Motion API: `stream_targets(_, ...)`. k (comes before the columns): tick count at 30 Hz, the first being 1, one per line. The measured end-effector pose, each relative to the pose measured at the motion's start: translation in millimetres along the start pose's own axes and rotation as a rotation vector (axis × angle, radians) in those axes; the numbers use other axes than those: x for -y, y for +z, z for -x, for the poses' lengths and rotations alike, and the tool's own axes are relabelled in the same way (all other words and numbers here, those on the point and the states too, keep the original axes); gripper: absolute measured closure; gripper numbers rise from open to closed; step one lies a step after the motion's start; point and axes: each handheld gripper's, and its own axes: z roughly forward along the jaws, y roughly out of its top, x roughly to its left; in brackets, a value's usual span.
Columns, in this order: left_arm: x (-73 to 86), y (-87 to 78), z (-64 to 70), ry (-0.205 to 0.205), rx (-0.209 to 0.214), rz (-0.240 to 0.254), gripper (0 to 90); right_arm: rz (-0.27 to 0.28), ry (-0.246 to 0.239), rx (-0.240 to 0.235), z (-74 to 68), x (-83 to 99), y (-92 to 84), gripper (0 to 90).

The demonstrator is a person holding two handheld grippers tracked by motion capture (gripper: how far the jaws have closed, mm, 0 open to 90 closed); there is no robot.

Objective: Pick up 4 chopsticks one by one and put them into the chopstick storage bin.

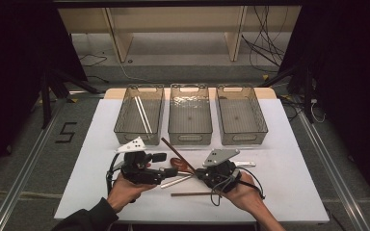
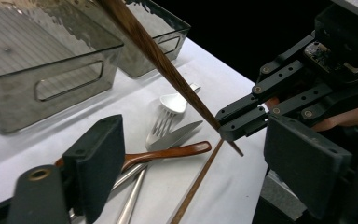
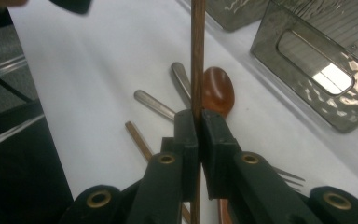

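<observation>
My right gripper [image 3: 199, 116] is shut on a long brown chopstick [image 3: 197, 56], which runs up and away from the jaws. From above, that chopstick [image 1: 173, 149] slants up-left from the right gripper [image 1: 198, 172] toward the bins. My left gripper [image 2: 193, 140] stands open, its jaws wide apart and empty, facing the right gripper's jaws across the cutlery. In the high view the left gripper [image 1: 166, 164] sits just left of the pile. A wooden spoon [image 2: 168, 153], a metal fork [image 2: 163, 122], a knife [image 2: 177, 135] and a second brown chopstick [image 2: 198, 179] lie on the white table.
Three clear grey bins stand in a row at the back: left bin [image 1: 139, 86], middle bin [image 1: 189, 86], right bin [image 1: 236, 87]. A pair of white chopsticks [image 1: 143, 114] lies in the left bin. The second chopstick [image 1: 192, 194] lies near the table's front edge.
</observation>
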Motion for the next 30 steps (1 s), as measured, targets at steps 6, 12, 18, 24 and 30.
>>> stream_targets(6,0.2,6.5,0.5,-0.017,0.032,-0.001,25.9,0.02,0.012,-0.007,-1.6,-4.2,1.4,86.0)
stream_targets(12,-0.7,10.6,-1.6,-0.05,0.049,0.01,33.5,0.046,0.014,-0.02,-5.2,-7.8,3.2,86.0)
stream_targets(18,-0.7,11.8,-6.5,-0.068,0.074,0.006,46.7,0.057,0.008,-0.029,-8.9,-10.2,5.2,86.0)
stream_targets(24,-1.1,12.8,-7.0,-0.063,0.096,0.002,54.8,0.071,0.008,-0.031,-10.7,-12.1,5.4,86.0)
stream_targets(30,0.0,15.6,-6.5,-0.061,0.109,0.0,60.0,0.08,0.01,-0.039,-12.4,-13.2,6.4,86.0)
